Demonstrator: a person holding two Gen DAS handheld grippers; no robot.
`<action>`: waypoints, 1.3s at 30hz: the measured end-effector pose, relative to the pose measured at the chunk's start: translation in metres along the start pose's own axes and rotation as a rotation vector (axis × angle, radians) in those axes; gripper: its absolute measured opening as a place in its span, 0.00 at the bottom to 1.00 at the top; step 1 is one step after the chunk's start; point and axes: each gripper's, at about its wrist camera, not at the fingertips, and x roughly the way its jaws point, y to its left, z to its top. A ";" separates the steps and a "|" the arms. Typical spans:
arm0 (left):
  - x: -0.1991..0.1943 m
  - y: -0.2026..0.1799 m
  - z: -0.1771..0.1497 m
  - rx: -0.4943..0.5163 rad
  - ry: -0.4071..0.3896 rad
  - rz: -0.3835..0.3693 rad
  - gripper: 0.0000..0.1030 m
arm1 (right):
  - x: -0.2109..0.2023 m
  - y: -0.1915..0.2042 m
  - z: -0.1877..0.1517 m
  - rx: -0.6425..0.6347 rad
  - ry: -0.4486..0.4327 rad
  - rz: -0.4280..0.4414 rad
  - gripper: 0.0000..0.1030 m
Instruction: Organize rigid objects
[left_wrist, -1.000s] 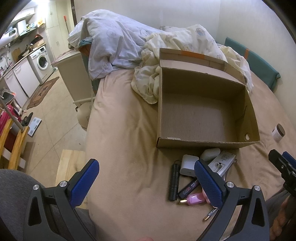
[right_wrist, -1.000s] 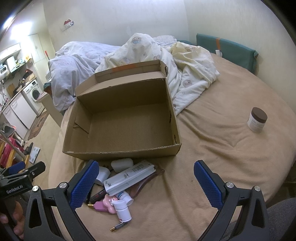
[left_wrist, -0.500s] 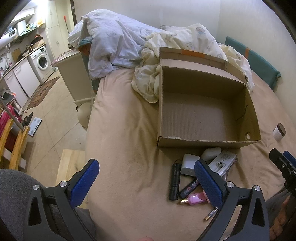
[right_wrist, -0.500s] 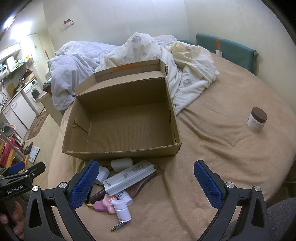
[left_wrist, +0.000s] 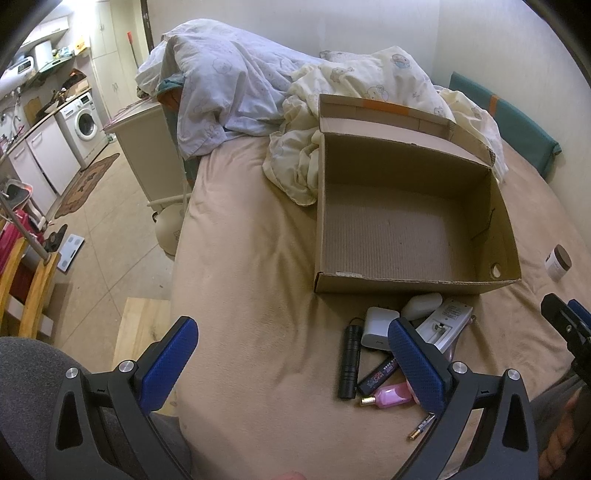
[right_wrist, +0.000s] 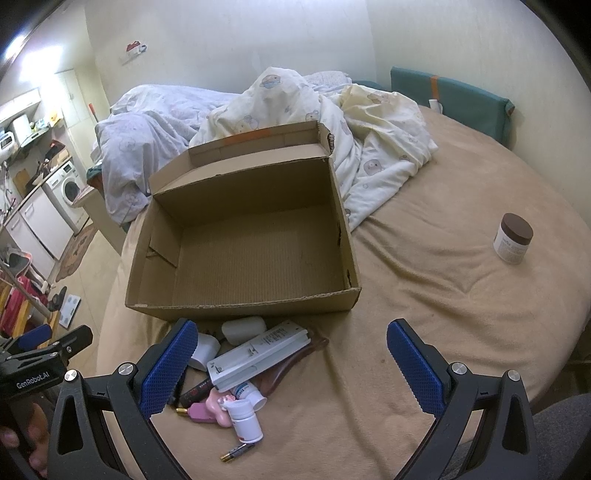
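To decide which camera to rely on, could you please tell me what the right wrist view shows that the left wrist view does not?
Only the right wrist view shows the white pill bottle lying in the pile.

Only the left wrist view shows the whole black flashlight clearly.

Both show the empty cardboard box, the white remote, the loose battery and the brown-lidded jar, with the left gripper and right gripper open.

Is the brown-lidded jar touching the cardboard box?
Apart. The right wrist view shows bare blanket between the jar and the box.
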 end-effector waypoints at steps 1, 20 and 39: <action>0.000 0.000 0.000 0.000 0.001 0.000 1.00 | 0.000 0.000 0.000 0.000 0.001 0.001 1.00; 0.000 0.001 0.000 -0.001 0.000 0.000 1.00 | 0.000 -0.001 0.000 0.002 -0.001 0.002 1.00; 0.001 0.003 0.000 -0.002 0.002 0.000 1.00 | -0.002 0.005 0.001 -0.005 0.005 0.000 1.00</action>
